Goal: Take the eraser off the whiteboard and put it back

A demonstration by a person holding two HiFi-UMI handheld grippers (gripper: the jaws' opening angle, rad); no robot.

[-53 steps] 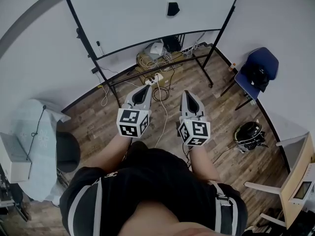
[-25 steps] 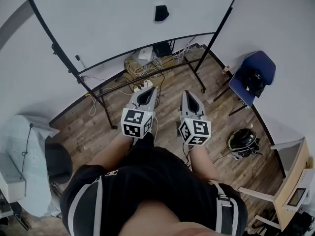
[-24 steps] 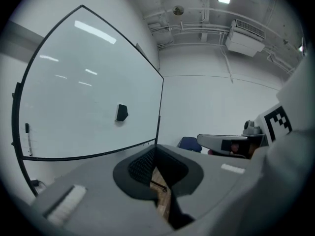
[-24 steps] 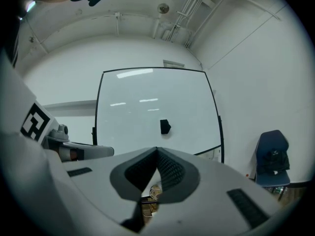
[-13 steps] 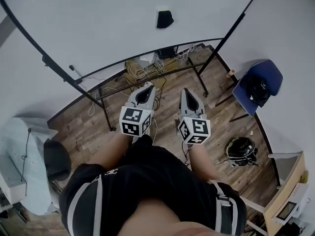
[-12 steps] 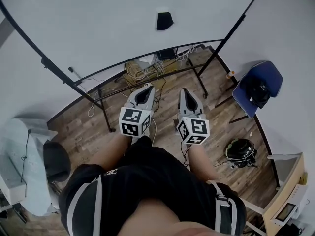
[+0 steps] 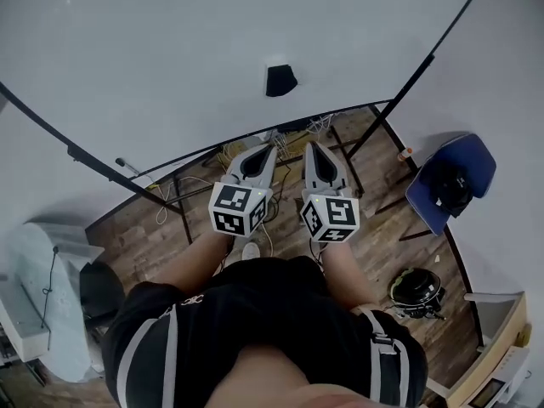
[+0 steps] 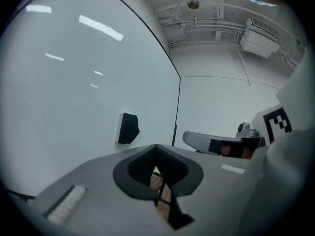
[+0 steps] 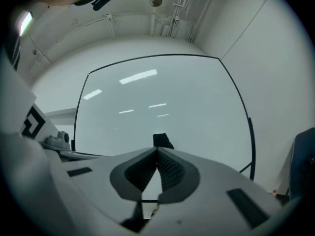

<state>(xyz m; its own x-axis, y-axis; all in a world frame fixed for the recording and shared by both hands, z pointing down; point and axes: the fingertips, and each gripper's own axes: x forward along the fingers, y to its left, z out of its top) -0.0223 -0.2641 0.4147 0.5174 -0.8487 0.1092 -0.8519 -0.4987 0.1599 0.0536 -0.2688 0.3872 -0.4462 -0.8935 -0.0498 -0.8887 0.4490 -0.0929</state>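
Note:
A black eraser (image 7: 280, 80) clings to the big whiteboard (image 7: 170, 58), upright, a little above its lower frame. Both grippers are held level and side by side in front of the board, short of touching it. My left gripper (image 7: 259, 152) is shut with nothing between its jaws; in the left gripper view the eraser (image 8: 129, 128) lies up and left of its tips (image 8: 156, 147). My right gripper (image 7: 313, 148) is shut and empty too, and in the right gripper view the eraser (image 9: 161, 140) shows straight ahead, just above its tips (image 9: 157, 149).
A marker (image 7: 127, 167) rests on the board's tray at the left. Cables (image 7: 238, 151) lie on the wood floor under the stand. A blue chair (image 7: 446, 185) with a dark bag stands at the right, a round black object (image 7: 416, 289) below it, and a covered grey thing (image 7: 42, 296) at the left.
The person has stepped toward the whiteboard: board and eraser now fill more of the head view. Both grippers have gone forward and slightly up, still shut and side by side.

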